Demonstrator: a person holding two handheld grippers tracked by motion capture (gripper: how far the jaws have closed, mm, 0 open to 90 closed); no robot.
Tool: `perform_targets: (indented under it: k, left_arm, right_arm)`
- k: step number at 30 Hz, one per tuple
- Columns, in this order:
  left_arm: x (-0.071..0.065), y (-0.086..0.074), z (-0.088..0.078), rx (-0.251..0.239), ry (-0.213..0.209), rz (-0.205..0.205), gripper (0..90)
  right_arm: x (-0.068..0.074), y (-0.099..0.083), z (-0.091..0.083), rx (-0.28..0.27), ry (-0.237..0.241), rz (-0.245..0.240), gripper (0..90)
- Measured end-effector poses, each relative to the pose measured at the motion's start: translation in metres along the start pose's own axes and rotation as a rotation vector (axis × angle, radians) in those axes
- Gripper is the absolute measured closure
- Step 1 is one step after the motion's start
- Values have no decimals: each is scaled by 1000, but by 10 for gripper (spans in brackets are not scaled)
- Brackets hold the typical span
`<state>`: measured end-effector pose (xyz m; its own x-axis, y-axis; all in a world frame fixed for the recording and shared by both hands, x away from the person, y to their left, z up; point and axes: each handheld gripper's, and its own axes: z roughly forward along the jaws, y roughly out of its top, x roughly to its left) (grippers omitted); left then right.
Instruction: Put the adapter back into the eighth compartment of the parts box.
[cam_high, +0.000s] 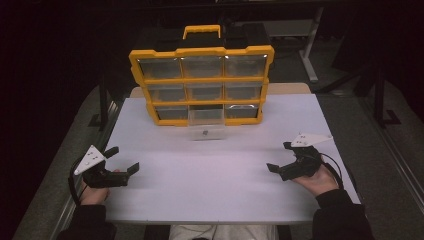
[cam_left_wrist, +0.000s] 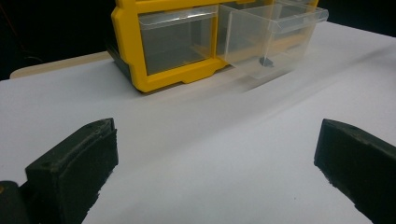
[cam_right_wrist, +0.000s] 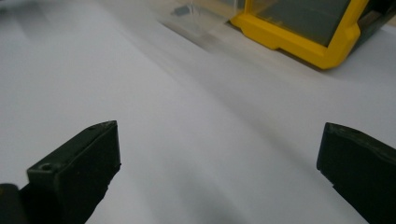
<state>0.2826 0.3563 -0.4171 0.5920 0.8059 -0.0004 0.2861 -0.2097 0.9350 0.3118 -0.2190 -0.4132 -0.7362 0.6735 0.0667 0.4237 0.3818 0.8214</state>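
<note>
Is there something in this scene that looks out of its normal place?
Yes. On the yellow organizer, the clear drawer in the bottom row's middle is pulled out over the white table, while the others sit closed. A small dark item lies inside it.

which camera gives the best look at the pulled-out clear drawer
The left gripper view: the clear drawer is close and sharp, with a small dark item inside. The high view shows it small, below the yellow organizer. The right gripper view blurs it.
</note>
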Motion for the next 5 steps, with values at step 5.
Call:
perform_targets:
  k: [5]
  left_arm:
    - [-2,1,1,-2,-9,5,0]
  right_arm:
    - [3,-10,2,5,-15,4,0]
